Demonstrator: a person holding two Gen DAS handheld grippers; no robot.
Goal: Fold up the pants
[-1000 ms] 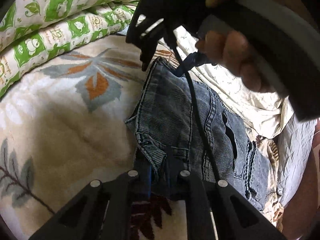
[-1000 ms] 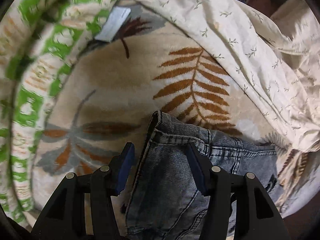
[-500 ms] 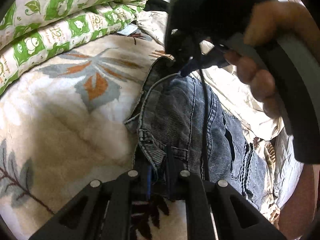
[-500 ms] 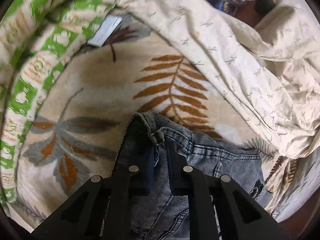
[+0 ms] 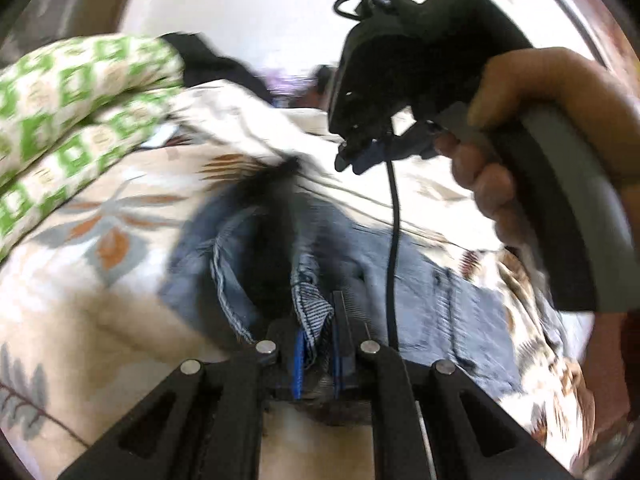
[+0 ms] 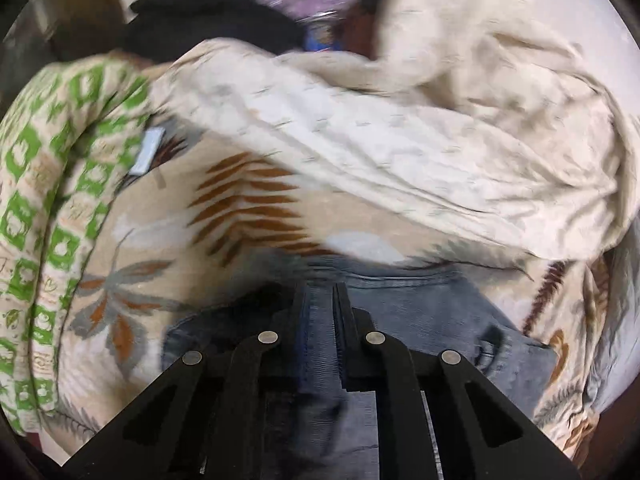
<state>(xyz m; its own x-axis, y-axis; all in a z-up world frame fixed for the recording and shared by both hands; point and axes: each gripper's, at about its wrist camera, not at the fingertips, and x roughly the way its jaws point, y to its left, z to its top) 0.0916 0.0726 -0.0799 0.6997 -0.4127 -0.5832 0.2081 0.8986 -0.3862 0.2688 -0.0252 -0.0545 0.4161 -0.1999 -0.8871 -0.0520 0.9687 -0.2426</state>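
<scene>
The blue denim pants lie on a cream blanket with leaf prints. My left gripper is shut on the near waistband edge, which stands up between its jaws. My right gripper is shut on the far waistband edge of the pants and holds it off the bed. In the left wrist view the right gripper and the hand holding it hang above the pants at upper right. The view is blurred by motion.
A green and white patterned quilt is rolled along the left. A rumpled cream sheet is heaped at the back and right. Dark clothes lie beyond it.
Both grippers have lifted the waistband up off the blanket. The right gripper shut on the denim a moment ago and has since risen. The pants now hang open between the two grips.
</scene>
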